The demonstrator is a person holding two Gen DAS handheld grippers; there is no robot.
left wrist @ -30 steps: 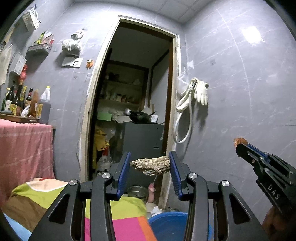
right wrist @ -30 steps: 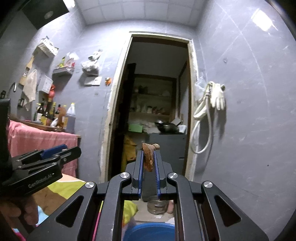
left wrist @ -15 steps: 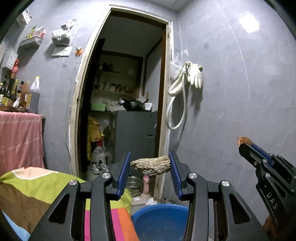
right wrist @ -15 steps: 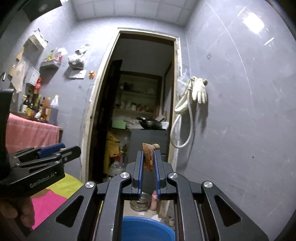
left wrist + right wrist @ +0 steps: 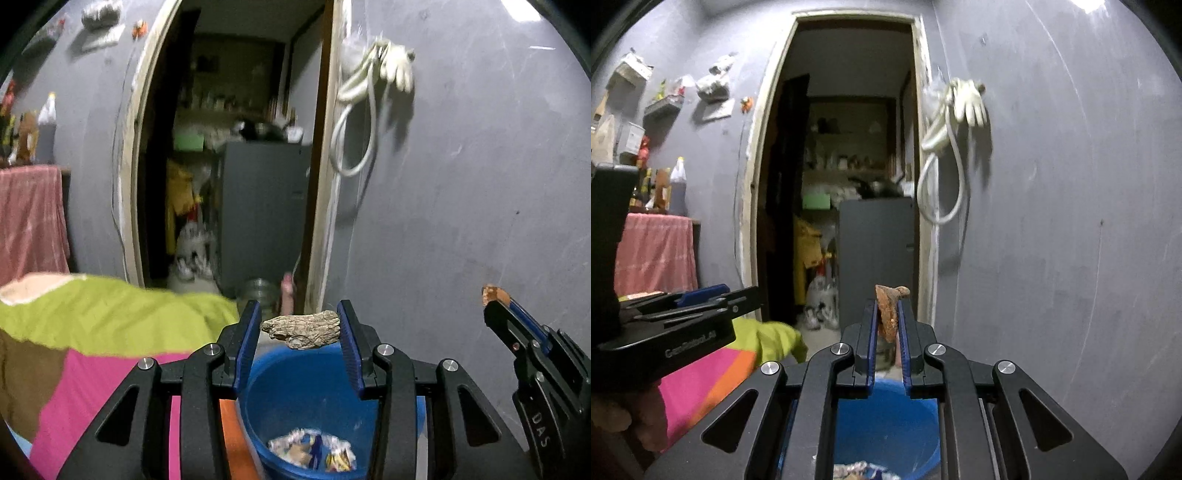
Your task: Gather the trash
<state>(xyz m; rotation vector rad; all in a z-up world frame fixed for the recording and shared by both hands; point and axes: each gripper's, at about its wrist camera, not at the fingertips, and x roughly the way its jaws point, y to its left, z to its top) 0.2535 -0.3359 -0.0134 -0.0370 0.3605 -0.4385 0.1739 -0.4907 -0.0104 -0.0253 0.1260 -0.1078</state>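
My left fingers (image 5: pixel 300 332) pinch a wrinkled brown scrap (image 5: pixel 301 329) crosswise, and my right fingers (image 5: pixel 887 325) are clamped narrow on an orange-brown scrap (image 5: pixel 888 310) standing upright. The blue bucket (image 5: pixel 295 384) lies at six o'clock below both. The left pair looks nearer over its opening, I judge.

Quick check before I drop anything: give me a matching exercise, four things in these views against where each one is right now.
Things:
1. grey dried scrap
2. orange-brown scrap
3. wrappers
4. white glove

Places:
a. hanging on the wall
b. pinched in the right gripper
c. at the bottom of the blue bucket
d. held across the left gripper

Pairs: 1-d, 2-b, 3-c, 4-a
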